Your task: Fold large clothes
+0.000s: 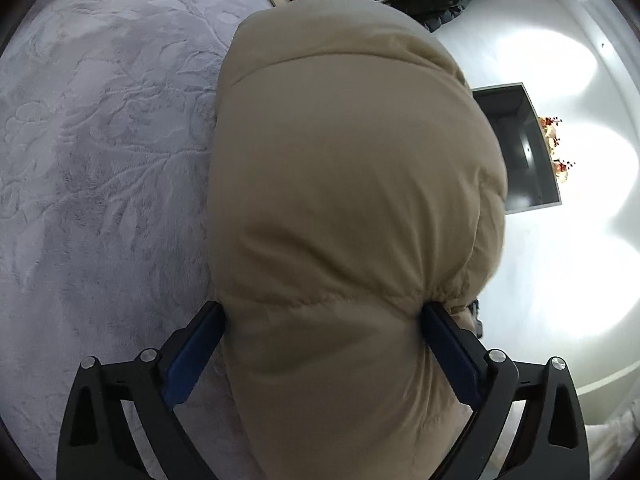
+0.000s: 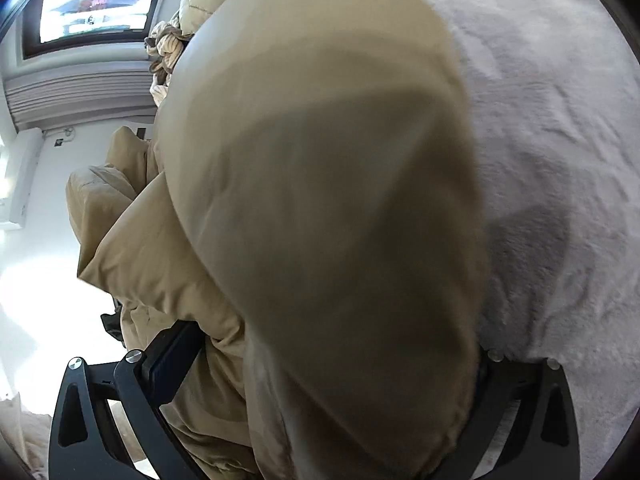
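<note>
Tan puffy coat [image 1: 352, 184] bulges between both wide-spread jaws; whether either pair pinches it is unclear.

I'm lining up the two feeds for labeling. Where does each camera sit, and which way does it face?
Left wrist: on the left gripper, looking forward and down along its fingers at the tan coat between them, grey blanket on the left, white wall on the right; only the gripper's fingers show.
Right wrist: on the right gripper, looking down at the same coat, blanket on the right, window top left; one finger is covered by fabric.
Shared: coat and blanket.
</note>
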Demonstrator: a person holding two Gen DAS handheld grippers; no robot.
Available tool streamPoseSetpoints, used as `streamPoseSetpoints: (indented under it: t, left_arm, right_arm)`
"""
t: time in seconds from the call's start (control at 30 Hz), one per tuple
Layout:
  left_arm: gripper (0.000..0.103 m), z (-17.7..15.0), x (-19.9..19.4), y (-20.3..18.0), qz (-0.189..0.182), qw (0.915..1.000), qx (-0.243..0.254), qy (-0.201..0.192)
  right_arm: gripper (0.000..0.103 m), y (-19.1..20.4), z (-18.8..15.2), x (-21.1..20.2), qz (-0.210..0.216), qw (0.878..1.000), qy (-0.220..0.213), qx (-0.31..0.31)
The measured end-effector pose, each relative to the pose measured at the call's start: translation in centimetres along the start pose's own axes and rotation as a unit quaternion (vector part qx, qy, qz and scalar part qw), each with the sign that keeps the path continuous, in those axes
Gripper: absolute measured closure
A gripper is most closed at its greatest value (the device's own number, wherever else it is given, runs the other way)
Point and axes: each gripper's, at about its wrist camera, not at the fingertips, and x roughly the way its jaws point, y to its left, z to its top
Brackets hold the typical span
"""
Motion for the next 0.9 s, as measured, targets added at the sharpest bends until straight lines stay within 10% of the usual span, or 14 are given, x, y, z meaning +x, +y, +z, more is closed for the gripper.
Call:
streamPoseSetpoints:
  t: [0.37, 0.9]
  left_arm:
    - [0.021, -1.0, -0.1, -4.5, 0.062, 0.9973, 0.029, -0.027]
    - [0.021, 2.3, -14.2, -4.8, 0.048, 0.9907, 0.026, -0.125]
  right_arm:
    - [0.032, 2.1, -1.2, 0.3, 0.041, 0.998, -0.025, 0.043]
    - [0.032, 14.0, -2.3, 4.6, 0.087, 0.996, -0.008, -0.034]
